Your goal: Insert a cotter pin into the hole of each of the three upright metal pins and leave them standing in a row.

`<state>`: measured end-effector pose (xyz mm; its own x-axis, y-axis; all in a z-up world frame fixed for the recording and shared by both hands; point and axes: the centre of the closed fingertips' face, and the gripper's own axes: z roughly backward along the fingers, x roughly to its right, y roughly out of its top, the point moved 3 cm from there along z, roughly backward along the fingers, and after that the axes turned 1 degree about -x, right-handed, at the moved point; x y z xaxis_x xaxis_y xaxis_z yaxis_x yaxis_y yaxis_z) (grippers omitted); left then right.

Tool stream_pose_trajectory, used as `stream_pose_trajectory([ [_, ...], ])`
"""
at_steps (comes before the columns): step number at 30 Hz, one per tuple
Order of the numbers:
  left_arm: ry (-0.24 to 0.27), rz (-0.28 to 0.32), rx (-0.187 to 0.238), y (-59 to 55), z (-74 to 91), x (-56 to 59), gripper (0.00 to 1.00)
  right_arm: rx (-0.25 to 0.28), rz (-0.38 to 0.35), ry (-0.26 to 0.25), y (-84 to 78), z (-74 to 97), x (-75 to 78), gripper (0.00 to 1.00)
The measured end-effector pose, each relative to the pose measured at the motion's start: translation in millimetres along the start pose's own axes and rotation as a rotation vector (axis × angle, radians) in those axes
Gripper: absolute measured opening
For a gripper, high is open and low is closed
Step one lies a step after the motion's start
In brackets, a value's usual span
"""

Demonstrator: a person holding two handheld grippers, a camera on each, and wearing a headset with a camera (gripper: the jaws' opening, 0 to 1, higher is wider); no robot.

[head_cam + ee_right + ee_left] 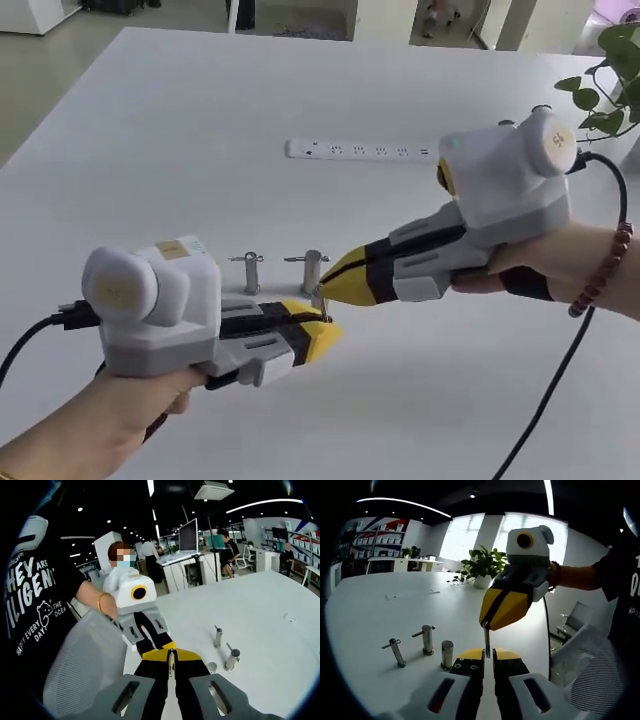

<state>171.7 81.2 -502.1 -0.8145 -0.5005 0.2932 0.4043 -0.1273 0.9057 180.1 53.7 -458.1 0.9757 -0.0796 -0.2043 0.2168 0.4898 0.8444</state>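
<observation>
Three metal pins stand on the white table [200, 130]. Two of them [250, 272] [312, 268] carry cotter pins through their heads. In the left gripper view, the third pin [447, 654] stands bare next to the fitted pins [427, 639] [396, 651]. My right gripper [325, 287] and left gripper [326, 328] meet tip to tip just in front of the row. A loose cotter pin [486, 639] [171, 663] runs between both sets of jaws, which stand closed on its two ends.
A white power strip [360, 151] lies further back on the table. A potted plant [610, 80] stands at the far right edge. A mesh chair [590, 670] sits beside the table. People are at desks in the background.
</observation>
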Motion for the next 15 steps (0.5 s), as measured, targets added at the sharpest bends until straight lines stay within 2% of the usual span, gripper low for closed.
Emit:
stream_pose_trajectory([
  [10, 0.010, -0.009, -0.036, -6.3, 5.5, -0.4, 0.01, -0.030, 0.000, 0.005, -9.7, 2.9, -1.4, 0.00],
  [15, -0.002, -0.065, -0.091, -12.3, 7.2, 3.3, 0.00, -0.061, 0.020, 0.015, -15.5, 1.8, -4.0, 0.00],
])
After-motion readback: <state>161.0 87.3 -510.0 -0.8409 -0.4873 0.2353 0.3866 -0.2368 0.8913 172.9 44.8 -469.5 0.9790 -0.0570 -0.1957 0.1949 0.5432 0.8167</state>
